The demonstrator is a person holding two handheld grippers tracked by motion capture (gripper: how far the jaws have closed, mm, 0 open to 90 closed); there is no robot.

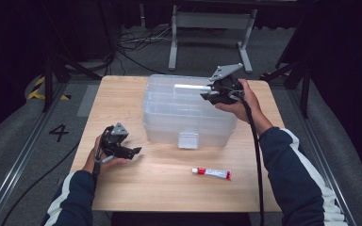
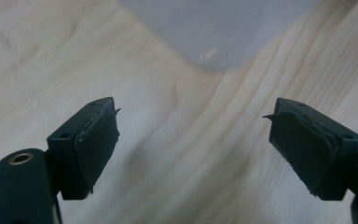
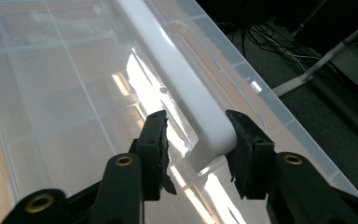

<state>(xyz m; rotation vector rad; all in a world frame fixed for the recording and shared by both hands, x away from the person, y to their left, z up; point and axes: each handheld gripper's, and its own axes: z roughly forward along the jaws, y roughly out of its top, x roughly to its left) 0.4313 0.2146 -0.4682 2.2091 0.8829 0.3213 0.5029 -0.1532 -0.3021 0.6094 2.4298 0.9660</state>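
**Desk:** What does the overhead camera show at this moment?

**Operator:** I see a clear plastic storage box (image 1: 188,110) at the middle of the wooden tabletop (image 1: 169,188), lid on, its latch facing the person's side. My right tool (image 1: 206,95) is up on the lid, at the right end of the white carry handle (image 1: 192,87). A small white tube with a red cap (image 1: 211,173) lies on the wood in front of the box, well apart from both hands.

**Desk:** Is the right tool gripping that handle?

**Operator:** From the right gripper view, the handle (image 3: 182,84) runs between the two black jaws. The right-hand pad (image 3: 242,149) sits against its end; on the other side I see a gap between pad and handle. So the jaws bracket the handle, partly closed, but not clamped on it.

**Desk:** And the left?

**Operator:** My left tool (image 1: 135,150) is low over the tabletop, left of the box's front corner and near it, not touching. In the left gripper view the left tool (image 2: 193,140) has its jaws standing wide apart with bare wood between them, and a rounded corner of the box (image 2: 219,32) lies ahead at the top of the frame.
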